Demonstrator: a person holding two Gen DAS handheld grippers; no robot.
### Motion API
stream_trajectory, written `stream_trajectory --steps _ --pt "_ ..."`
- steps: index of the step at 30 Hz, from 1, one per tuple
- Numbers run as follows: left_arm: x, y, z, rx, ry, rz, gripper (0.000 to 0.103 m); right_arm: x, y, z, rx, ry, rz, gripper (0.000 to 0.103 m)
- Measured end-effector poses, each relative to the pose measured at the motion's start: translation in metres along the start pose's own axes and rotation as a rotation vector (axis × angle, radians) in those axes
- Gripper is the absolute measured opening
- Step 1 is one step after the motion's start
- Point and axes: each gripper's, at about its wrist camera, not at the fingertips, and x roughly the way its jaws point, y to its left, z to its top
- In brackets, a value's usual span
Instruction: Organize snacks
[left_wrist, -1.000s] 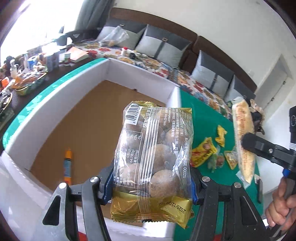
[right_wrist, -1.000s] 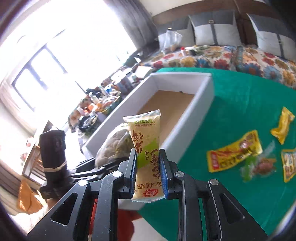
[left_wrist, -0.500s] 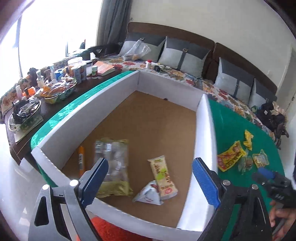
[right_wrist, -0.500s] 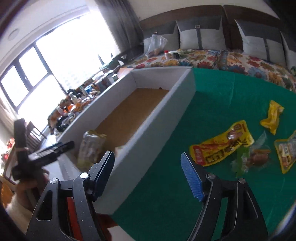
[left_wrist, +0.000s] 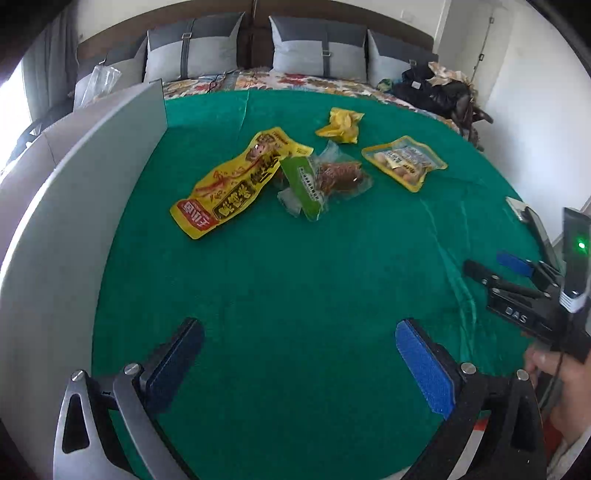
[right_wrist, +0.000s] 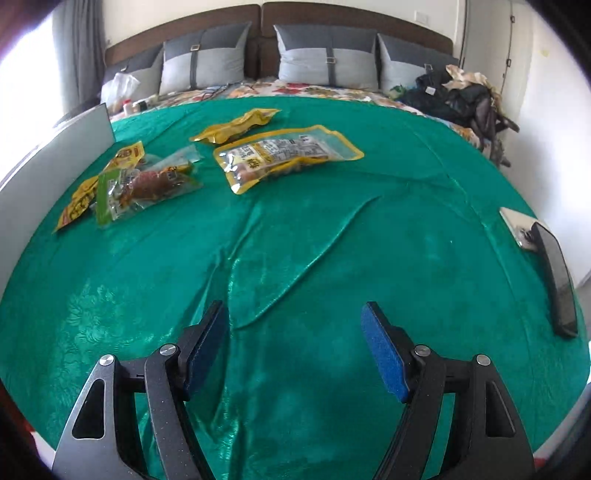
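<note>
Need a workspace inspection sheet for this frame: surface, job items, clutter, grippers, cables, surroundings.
Surface: green cloth, wrinkled, covering the table.
Job's things: four snack packs loose on the cloth: long yellow pack, green-edged clear pack, crumpled yellow pack, yellow-rimmed pack. White box at left edge; inside not visible.
Clutter: dark phone-like slab and a silver item at right edge.
Grippers: left gripper jaws opening, nothing between; right gripper open, empty.
Cables: nothing seen on the cloth.
Surroundings: sofa with grey cushions, heap of dark clothes.
</note>
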Motion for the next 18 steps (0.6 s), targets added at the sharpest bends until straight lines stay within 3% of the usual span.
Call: stream_trajectory --steps 5,9,18 --pt "0.046 0.014 0.021 -0.096 0.027 0.061 0.102 0.007 0.004 0.001 -0.051 -0.004 -0.009 0.078" --pt "0.058 0.011 0.023 -0.033 -0.016 0.156 0.103 0.010 -0.005 -0.001 -0.008 0.014 0.030 0.082" --pt "0.057 0.012 0.019 -0.016 -0.032 0.154 0.103 0.017 -0.007 0.001 0.017 0.048 0.054 0.093"
